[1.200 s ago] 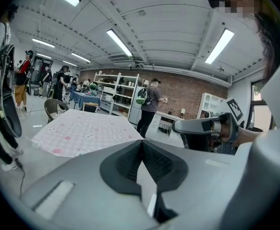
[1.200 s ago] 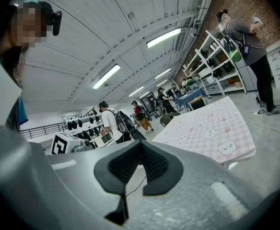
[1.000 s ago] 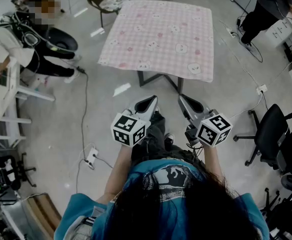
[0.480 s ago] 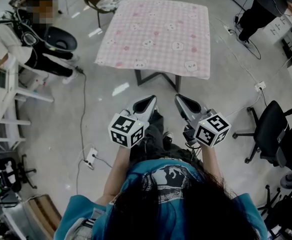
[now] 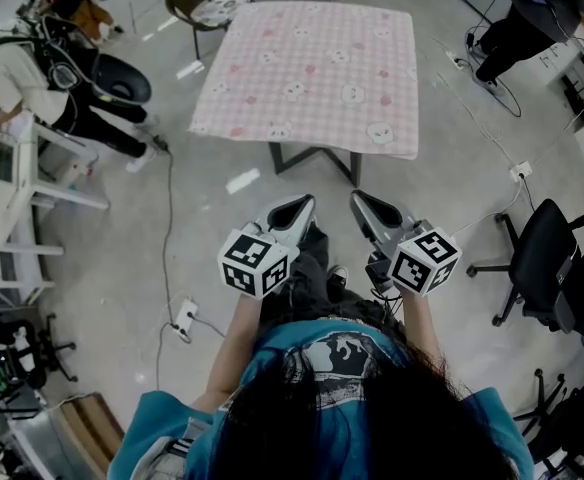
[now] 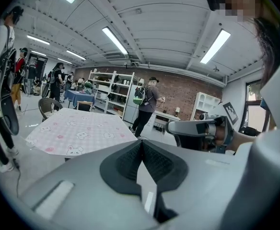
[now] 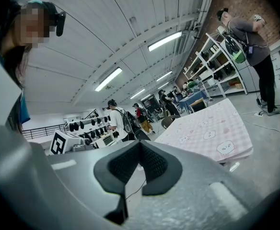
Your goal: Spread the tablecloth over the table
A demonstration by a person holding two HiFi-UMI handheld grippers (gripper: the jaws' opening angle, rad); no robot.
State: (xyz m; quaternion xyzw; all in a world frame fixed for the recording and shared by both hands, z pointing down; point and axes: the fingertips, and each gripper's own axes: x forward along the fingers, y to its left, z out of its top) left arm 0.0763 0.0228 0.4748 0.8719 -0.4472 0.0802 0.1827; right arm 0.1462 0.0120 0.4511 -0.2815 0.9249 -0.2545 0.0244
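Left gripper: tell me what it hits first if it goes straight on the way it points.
Open air first, then probably the near edge of the pink tablecloth. The left gripper aims about there, though depth and height are unclear.

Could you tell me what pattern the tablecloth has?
The tablecloth is pink-and-white checked with small animal faces, clearest in the head view.

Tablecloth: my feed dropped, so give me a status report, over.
Left claw shut, empty; right claw the same. Pink checked fabric tablecloth lies spread on the table, claws short of it. No obstacle between.
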